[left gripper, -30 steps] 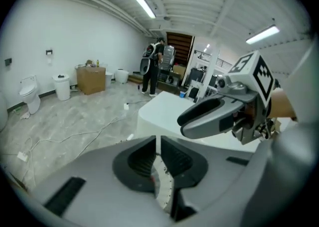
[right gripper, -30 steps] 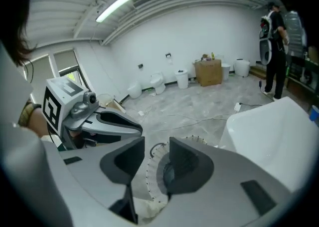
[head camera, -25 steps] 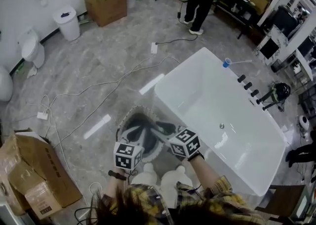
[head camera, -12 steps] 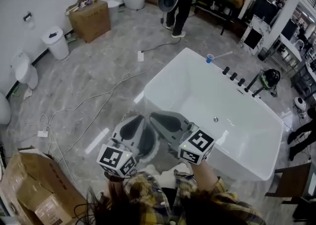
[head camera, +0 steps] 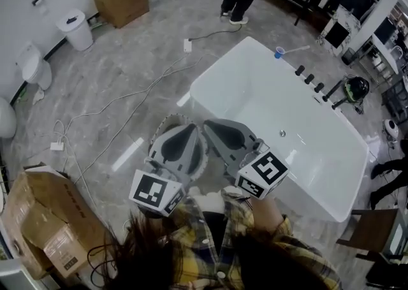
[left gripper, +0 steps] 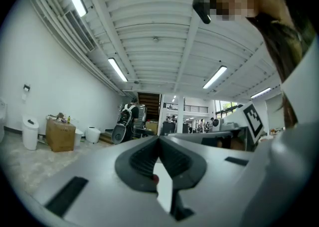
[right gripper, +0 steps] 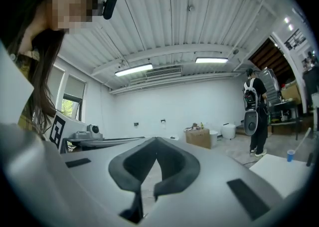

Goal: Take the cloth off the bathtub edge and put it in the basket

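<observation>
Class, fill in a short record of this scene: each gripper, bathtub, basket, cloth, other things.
left gripper: just closed; shut, nothing between the jaws
right gripper: just closed; shut, nothing between the jaws
bathtub: white, empty, at the head view's right
basket: on the floor beside the bathtub, mostly hidden under the grippers
cloth: not in view; none on the visible bathtub edge
other: blue cup on the far bathtub edge; box and bin on the floor

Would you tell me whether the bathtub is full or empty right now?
Empty, it seems: the bathtub shows its bare white floor and drain in the head view, with no waterline inside.
</observation>
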A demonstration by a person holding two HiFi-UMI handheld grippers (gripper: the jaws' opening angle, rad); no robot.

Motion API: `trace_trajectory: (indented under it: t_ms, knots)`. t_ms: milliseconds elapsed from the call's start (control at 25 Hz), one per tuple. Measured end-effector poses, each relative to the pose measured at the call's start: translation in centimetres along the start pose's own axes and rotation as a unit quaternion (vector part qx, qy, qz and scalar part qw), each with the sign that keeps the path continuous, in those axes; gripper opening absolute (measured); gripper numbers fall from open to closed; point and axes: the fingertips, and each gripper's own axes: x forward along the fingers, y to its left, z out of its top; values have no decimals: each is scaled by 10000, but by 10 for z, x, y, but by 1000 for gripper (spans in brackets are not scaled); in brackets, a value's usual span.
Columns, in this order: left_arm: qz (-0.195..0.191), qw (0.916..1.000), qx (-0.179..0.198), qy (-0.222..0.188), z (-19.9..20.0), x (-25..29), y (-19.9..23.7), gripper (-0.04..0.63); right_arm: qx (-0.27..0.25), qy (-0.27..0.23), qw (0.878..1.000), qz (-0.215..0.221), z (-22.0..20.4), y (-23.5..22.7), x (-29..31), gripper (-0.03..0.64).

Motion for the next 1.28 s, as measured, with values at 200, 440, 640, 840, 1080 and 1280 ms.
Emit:
trace_trajectory:
  t_ms: [200, 440, 640, 840, 1080, 1280]
  knots:
    - [105, 9997, 16, 210, -3, -1, 0, 17, -71, 19, 9999, 152, -3, 4, 6, 15]
    - [131, 9991, -63, 401, -6, -3, 3, 17, -102, 37, 9996, 244, -4, 8, 12, 15]
    - [179, 9992, -75, 357, -8, -7, 7, 17, -107, 108, 9995, 262, -9, 11, 14, 15]
    - [289, 9990, -55, 338, -5, -13, 13, 17, -87, 121, 9996, 222, -10, 14, 14, 15]
    - [299, 9989, -82, 348, -7, -16, 15, 17, -86, 124, 9997, 211, -12, 18, 14, 15]
    - [289, 9988, -95, 383, -9, -17, 14, 17, -80, 154, 9997, 193, -12, 19, 11, 15]
